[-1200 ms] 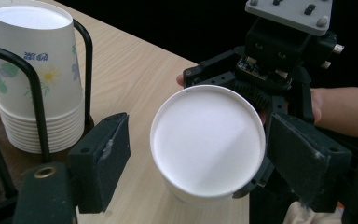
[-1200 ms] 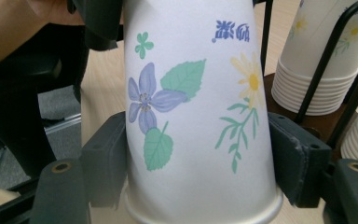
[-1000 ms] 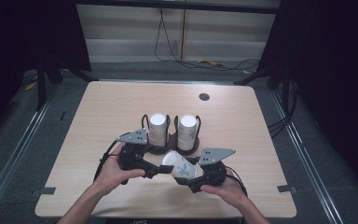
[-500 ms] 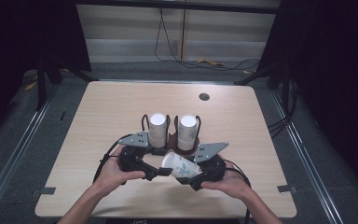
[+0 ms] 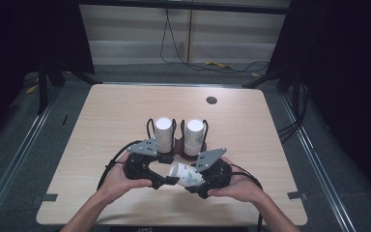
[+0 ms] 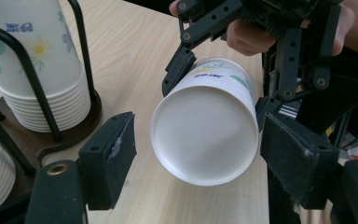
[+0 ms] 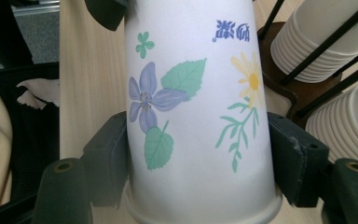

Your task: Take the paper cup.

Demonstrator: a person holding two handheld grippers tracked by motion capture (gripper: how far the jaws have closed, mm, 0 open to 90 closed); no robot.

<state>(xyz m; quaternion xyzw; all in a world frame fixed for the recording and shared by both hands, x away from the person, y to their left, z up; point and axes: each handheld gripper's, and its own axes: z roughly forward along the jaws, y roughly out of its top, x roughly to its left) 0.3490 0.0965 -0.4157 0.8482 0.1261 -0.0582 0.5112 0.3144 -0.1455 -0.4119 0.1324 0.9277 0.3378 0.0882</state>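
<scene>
- I hold the paper cup [image 5: 185, 174] on its side above the near edge of the table [image 5: 106, 116], just in front of the cup rack [image 5: 176, 145].
- My right gripper [image 7: 198, 154] is clamped across the cup's flowered wall near the rim; both pads press flat on it in the right gripper view.
- My left gripper [image 6: 193, 140] faces the cup's closed base. Its jaws have just been closing, with the base between them, but a gap shows at the left pad [image 6: 116, 154] and the right pad stands right at the wall, contact unclear. I count it as not yet gripping.
- Step in hand, as I judge it: take the base end with the left gripper, to hand the cup over or pull a nested cup apart.
- To do it well, I keep the right hand steady and the cup's axis level, so the base stays centred between the left pads.
- I close the left jaws gently: the thin paper wall will dent under hard pressure.
- I seat the pads behind the base ring, where the cup is stiffest.
- I keep both tools clear of the two cup stacks [image 5: 164, 133] in the rack behind.
</scene>
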